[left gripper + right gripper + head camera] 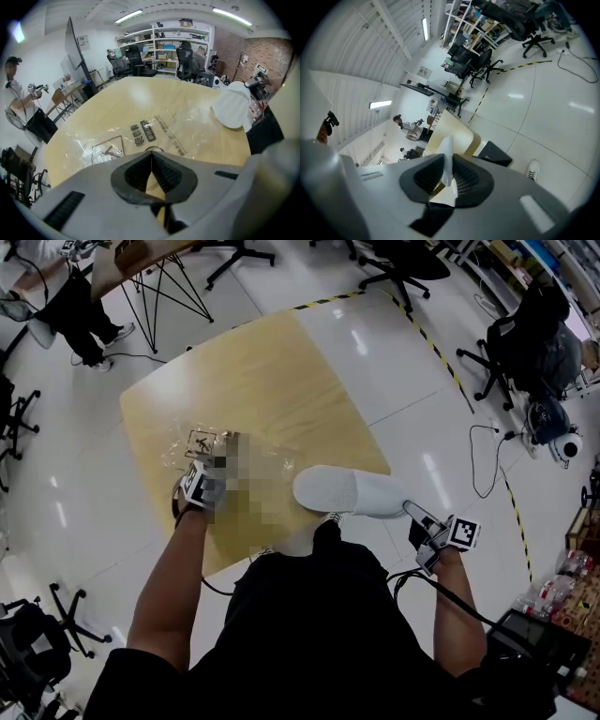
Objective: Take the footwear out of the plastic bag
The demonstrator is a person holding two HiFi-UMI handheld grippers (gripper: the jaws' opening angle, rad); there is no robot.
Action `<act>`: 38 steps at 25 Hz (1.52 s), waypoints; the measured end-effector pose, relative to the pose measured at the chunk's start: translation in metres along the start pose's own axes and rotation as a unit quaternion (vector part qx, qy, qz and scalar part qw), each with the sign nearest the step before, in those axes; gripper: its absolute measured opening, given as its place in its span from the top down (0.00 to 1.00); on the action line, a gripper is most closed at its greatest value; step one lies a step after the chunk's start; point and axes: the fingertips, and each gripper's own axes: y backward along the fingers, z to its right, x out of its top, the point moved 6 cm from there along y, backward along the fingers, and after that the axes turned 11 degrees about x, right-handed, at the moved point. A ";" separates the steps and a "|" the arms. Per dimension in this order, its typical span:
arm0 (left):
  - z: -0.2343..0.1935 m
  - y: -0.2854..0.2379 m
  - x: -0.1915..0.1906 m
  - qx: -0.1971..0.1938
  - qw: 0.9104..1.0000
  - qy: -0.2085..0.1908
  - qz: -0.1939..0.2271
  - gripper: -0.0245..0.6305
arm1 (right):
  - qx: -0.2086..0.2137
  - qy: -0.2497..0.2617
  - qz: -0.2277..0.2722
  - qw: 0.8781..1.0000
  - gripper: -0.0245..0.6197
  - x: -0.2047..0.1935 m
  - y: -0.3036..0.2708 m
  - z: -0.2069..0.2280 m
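Closest, at the left, the left hand-held gripper [208, 474] stands closed at the near edge of the plastic bag [180, 451] on the table [253, 371]. To the right, the white slipper [347, 491] is already outside the bag. It lies lengthwise left to right, and the right hand-held gripper [414, 514] clamps its right end.

The head camera looked down on the table [253, 371]. The left gripper [151, 161] carried one close over it; the right gripper [447, 168] aimed one across the floor [543, 108].
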 end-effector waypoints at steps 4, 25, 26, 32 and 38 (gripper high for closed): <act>-0.025 -0.003 0.004 0.025 0.999 0.040 0.000 0.95 | 0.011 0.014 -0.011 1.000 0.87 0.002 0.000 -0.002; -0.015 0.047 0.080 -0.094 0.969 0.162 0.160 0.79 | 0.101 0.039 -0.149 0.983 0.87 -0.035 -0.148 -0.058; -0.018 0.052 0.073 -0.090 0.970 0.162 0.160 0.80 | 0.103 0.041 -0.159 0.981 0.87 -0.038 -0.157 -0.060; -0.030 0.078 0.014 -0.069 0.966 0.191 0.159 0.84 | 0.099 0.034 -0.212 0.972 0.87 -0.059 -0.203 -0.066; -0.032 0.097 -0.046 -0.054 0.962 0.229 0.138 0.85 | 0.093 0.047 -0.223 0.969 0.86 -0.084 -0.229 -0.084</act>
